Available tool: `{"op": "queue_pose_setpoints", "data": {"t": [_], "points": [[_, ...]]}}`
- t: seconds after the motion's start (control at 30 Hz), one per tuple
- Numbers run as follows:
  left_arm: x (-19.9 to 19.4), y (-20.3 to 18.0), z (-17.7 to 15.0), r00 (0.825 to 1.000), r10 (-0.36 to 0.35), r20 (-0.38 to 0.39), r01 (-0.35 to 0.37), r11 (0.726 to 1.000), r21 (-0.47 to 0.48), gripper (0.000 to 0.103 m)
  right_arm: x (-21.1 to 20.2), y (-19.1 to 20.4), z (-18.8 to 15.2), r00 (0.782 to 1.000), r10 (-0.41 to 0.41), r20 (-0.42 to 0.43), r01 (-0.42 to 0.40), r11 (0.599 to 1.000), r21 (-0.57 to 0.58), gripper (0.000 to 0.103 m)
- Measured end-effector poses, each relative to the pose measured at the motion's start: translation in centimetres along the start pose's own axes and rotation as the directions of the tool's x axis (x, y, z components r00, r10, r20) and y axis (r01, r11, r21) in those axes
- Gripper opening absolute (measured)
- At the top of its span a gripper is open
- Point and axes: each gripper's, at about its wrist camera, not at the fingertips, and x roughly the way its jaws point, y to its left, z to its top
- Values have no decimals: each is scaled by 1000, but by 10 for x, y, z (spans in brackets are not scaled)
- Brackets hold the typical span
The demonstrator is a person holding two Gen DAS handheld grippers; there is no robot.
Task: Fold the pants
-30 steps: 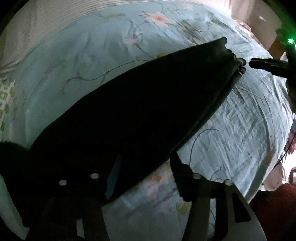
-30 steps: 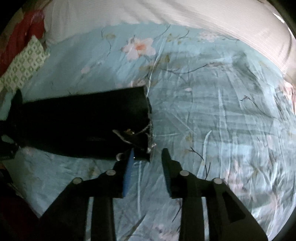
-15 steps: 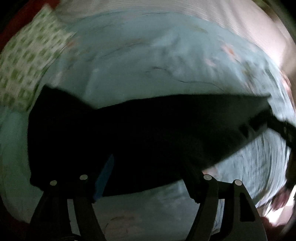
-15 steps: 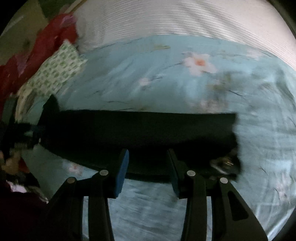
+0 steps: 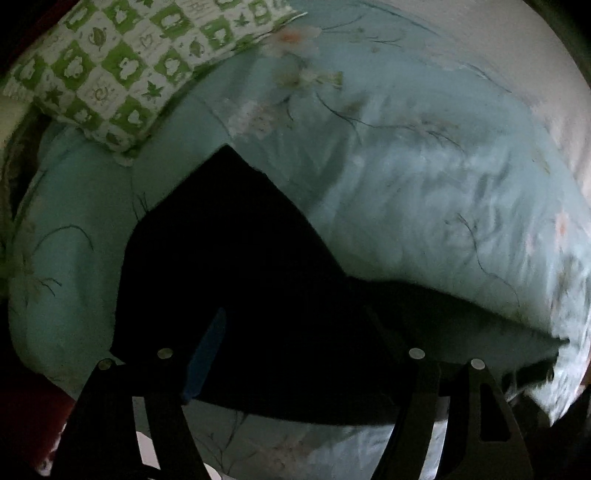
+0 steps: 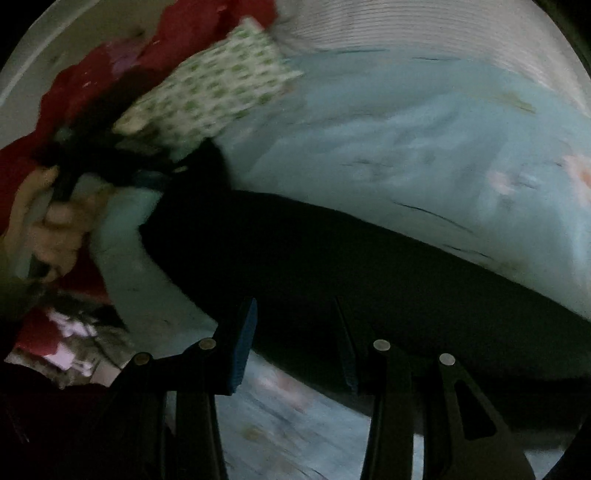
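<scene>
One pair of black pants (image 5: 236,266) is seen, laid flat on a pale blue floral bedspread (image 5: 424,192); in the left wrist view a pointed corner of the dark cloth reaches toward the far left, while a long strip of it runs off to the right. One pillow with a green and white checked pattern (image 5: 110,70) is found at the far left, resting on the bedspread just beyond that corner and apart from the cloth. Two grippers are counted. The left gripper (image 5: 295,332) is held over the pants with its jaws spread wide, having just been opening; the cloth lies below the gap and is not pinched. The right gripper (image 6: 295,325) is held over the near edge of the pants (image 6: 332,266) with its jaws partly apart, and no cloth is seen pressed between them, though the picture is dark and blurred. In the right wrist view one hand (image 6: 55,221) is made out at the left, wrapped around a dark handle. Red fabric (image 6: 92,74) is heaped at the far left behind the pillow (image 6: 210,96). A white ribbed cover (image 6: 424,33) borders the far edge of the bedspread (image 6: 424,147).
</scene>
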Motion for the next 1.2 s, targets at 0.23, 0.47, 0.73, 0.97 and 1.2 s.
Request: {"op": "queue_pose_setpoints", "data": {"t": [0.23, 0.47, 0.73, 0.97, 1.2], "points": [[28, -13, 31, 994, 91, -67, -90, 996, 8, 75, 64, 38, 25, 994, 70, -84, -76, 994, -73, 44], [56, -8, 41, 991, 90, -96, -89, 996, 19, 19, 100, 40, 24, 988, 60, -142, -70, 995, -66, 42], [12, 38, 19, 991, -108, 78, 113, 992, -57, 4, 81, 48, 26, 994, 76, -80, -86, 987, -134, 6], [-31, 81, -54, 929, -258, 266, 300, 945, -132, 4, 69, 72, 26, 996, 65, -64, -80, 964, -255, 6], [-10, 104, -99, 917, -292, 272, 350, 916, -198, 3, 83, 84, 19, 994, -10, -110, -31, 930, -366, 6]]}}
